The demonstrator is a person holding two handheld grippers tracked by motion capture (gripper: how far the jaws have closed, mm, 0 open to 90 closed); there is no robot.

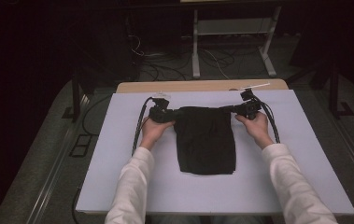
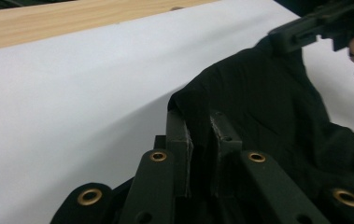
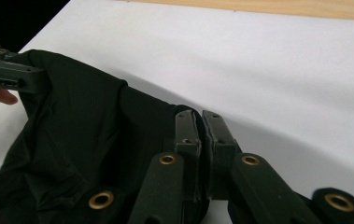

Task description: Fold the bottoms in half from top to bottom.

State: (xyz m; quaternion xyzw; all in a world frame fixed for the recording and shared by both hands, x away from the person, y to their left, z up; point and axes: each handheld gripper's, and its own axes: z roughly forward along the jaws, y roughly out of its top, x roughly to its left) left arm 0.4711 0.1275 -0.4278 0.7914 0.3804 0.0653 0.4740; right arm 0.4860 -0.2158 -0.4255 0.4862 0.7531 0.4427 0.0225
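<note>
The black cloth [image 1: 206, 142] lies on the white bench [image 1: 118, 163]. The left gripper [image 1: 165, 113] and the right gripper [image 1: 240, 109] each have their jaws clamped on one far corner of it, lifting that edge.

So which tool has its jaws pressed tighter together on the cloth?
The right tool: its jaws nearly touch on the cloth edge. The left tool shows a wider gap, with a thicker fold between its jaws.
</note>
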